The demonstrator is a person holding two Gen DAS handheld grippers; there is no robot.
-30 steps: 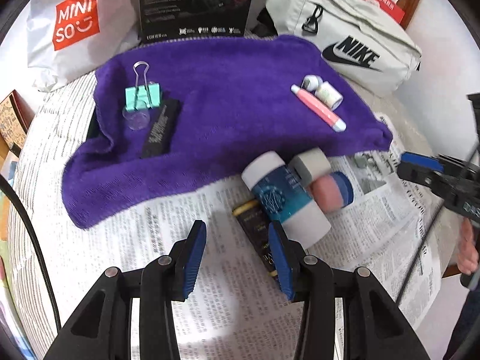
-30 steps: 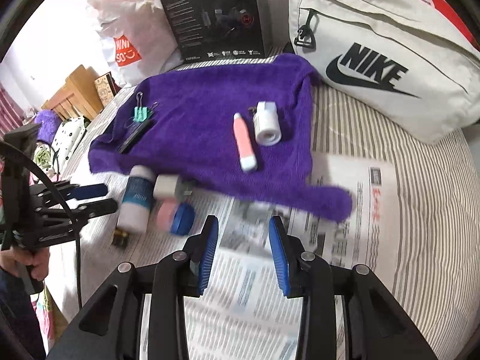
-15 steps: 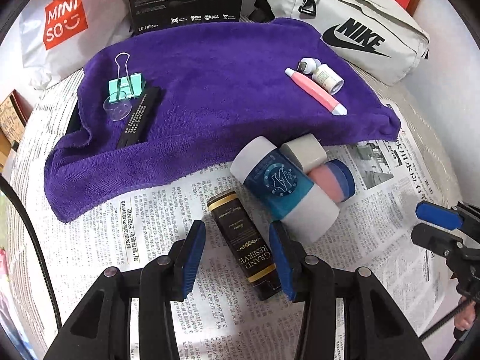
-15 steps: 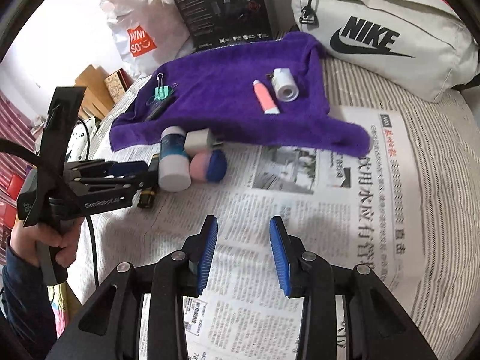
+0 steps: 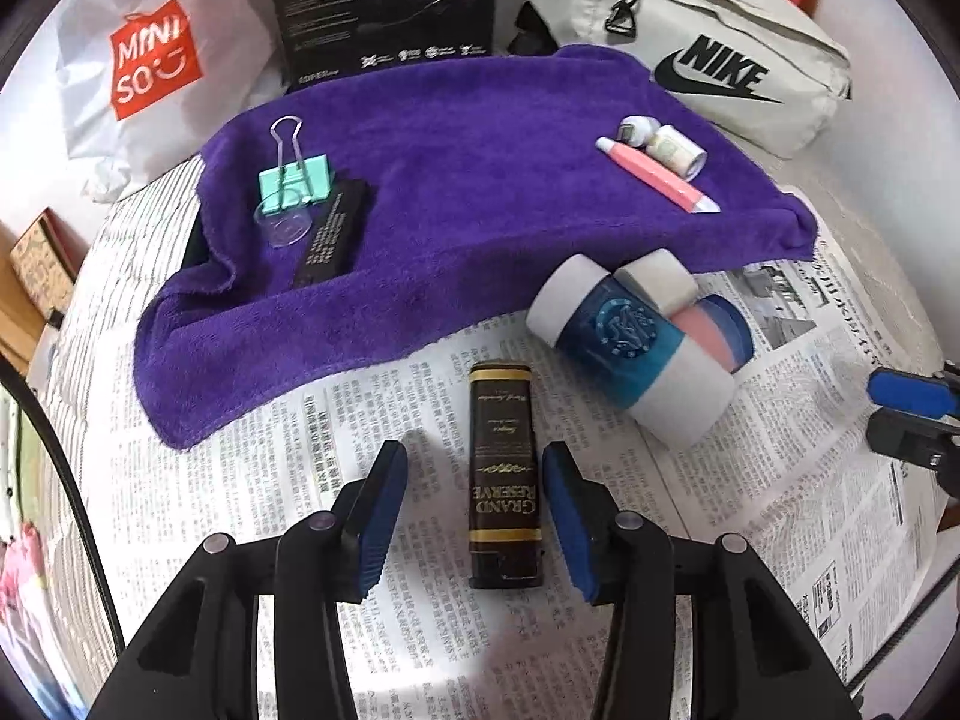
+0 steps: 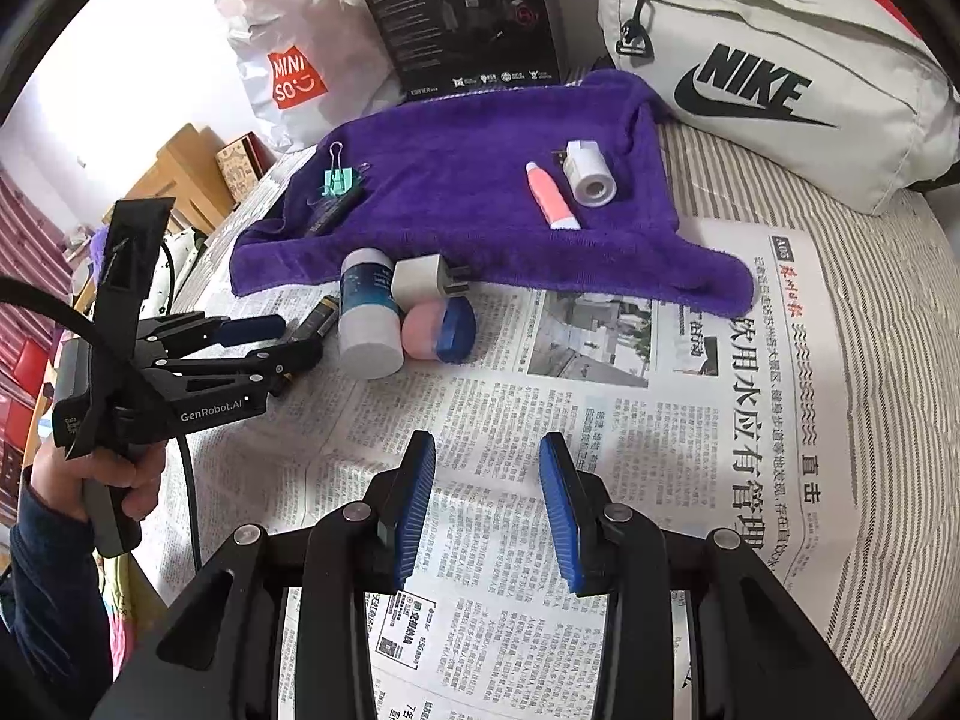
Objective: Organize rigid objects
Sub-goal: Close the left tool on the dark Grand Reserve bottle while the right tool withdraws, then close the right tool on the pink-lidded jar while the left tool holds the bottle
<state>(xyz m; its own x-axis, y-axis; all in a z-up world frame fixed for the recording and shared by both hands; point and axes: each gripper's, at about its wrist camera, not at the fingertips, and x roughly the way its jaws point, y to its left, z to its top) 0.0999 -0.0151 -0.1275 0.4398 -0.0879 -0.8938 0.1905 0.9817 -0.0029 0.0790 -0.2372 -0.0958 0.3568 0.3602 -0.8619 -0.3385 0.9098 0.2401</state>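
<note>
A black "Grand Reserve" box (image 5: 504, 474) lies on the newspaper (image 5: 750, 540) between the fingers of my left gripper (image 5: 477, 510). The jaws are open, with a gap on both sides of the box. To its right lie a blue-and-white bottle (image 5: 624, 354), a white plug adapter (image 5: 657, 279) and a pink-and-blue round case (image 5: 720, 330). On the purple towel (image 5: 480, 192) rest a mint binder clip (image 5: 294, 177), a black bar (image 5: 333, 234), a pink tube (image 5: 657, 174) and a small white bottle (image 5: 675, 150). My right gripper (image 6: 486, 504) hovers open over bare newspaper (image 6: 660, 450), holding nothing.
A white Nike bag (image 6: 780, 78), a black carton (image 6: 468, 12) and a Miniso bag (image 6: 282, 72) line the back behind the towel. Striped bedding (image 6: 888, 390) runs along the right edge. A person's hand (image 6: 114, 474) grips the left tool's handle.
The left gripper has shifted over so the black box now lies between its fingers. The right gripper has drawn back from the towel's edge to the open newspaper.
</note>
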